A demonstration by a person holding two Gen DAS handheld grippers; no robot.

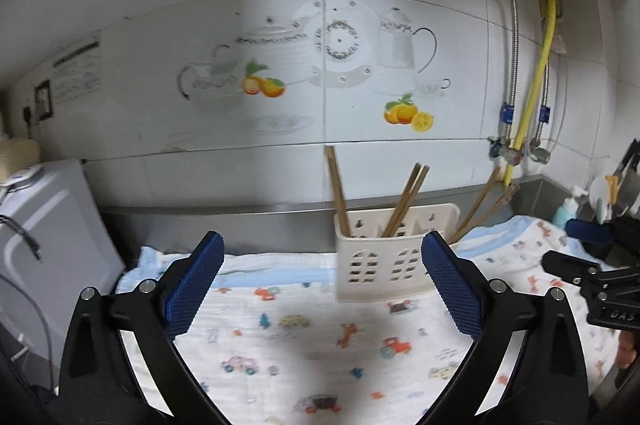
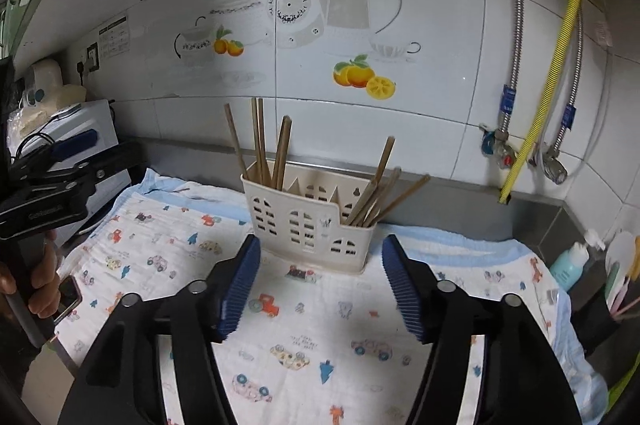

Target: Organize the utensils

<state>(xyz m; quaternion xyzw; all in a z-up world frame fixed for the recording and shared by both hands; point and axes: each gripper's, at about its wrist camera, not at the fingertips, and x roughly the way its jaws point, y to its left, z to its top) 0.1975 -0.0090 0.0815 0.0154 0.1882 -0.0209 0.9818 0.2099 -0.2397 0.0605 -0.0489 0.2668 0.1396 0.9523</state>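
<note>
White tiled wall with teapot-and-orange decals, yellow hose, steel counter ledge, patterned cloth.

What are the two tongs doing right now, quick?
Left tongs: open, holding nothing.
Right tongs: open, holding nothing.

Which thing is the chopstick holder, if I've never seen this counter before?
Find the white tiled wall with the teapot and orange decals. Below it a car-print cloth covers the counter. At the cloth's far edge stands the holder: a cream plastic caddy with window-shaped cutouts, the only thing on the cloth, with brown chopsticks sticking up from its left and right compartments.
</note>
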